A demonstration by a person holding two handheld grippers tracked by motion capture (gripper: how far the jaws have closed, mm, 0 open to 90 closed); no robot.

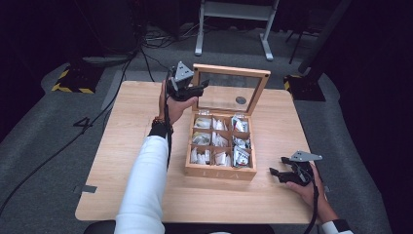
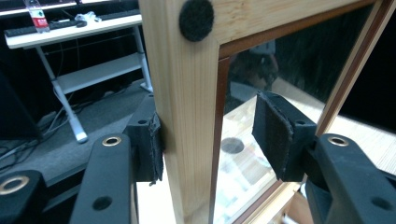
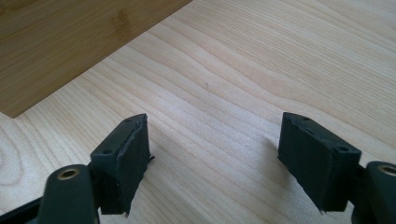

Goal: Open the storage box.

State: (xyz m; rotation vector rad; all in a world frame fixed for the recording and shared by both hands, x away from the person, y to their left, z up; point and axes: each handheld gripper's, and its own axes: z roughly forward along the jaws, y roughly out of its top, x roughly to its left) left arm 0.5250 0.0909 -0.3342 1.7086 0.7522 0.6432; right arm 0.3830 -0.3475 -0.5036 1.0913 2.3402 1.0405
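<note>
While the left tool [image 2: 208,135] straddles the lid frame [image 2: 187,107] (unclamped), the right tool [image 3: 215,158] gapes empty.

Legible text, my bench, as I hold the tongs:

1. Wooden box [image 1: 220,171], front wall: faint engraved letters, too small for me to read.
2. Sachets [image 1: 241,156] in its compartments: dark print, unreadable.
3. Bottle [image 2: 36,14] on the far desk: red label, wording blurred.

Nothing here can I read outright.
</note>
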